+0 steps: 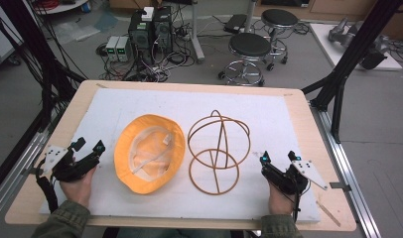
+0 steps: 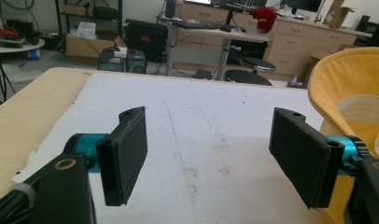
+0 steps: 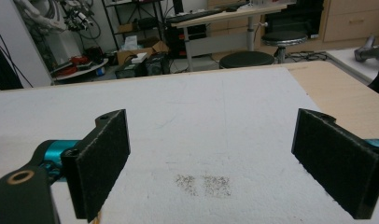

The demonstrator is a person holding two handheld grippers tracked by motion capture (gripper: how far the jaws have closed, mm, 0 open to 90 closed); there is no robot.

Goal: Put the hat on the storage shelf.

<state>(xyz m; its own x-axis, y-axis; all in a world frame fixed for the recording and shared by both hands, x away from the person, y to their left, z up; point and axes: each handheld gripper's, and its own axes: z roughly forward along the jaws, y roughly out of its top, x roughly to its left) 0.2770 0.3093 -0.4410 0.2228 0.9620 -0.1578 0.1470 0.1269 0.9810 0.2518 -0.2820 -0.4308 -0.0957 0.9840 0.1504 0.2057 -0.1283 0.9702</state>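
At the left edge of the white mat [image 1: 289,119] the left gripper [image 1: 88,147] rests low in the person's hand, its jaws spread wide with nothing between them; the left gripper view shows bare mat between the two black pads [image 2: 127,154].

Just to its right lies the hat [image 1: 150,153], yellow, upside down, crown on the mat and pale lining facing up. It looks like soft cloth, light and floppy. I would expect the brim to fold if pinched at one spot, so two holds on opposite sides of the brim seem the safer way to lift it. The near brim edge stands close to the left gripper's jaw.

Beside the hat, close but I cannot tell if touching, sits the wire frame [image 1: 218,151], a thin dome-shaped hat form lying tilted on its side. It appears stiff yet light, likely to roll or skid if nudged. A pinch on one wire could slip; the base ring looks the steadier hold.

At the right the right gripper [image 1: 278,156] also stands wide apart and empty, near the frame, not touching.
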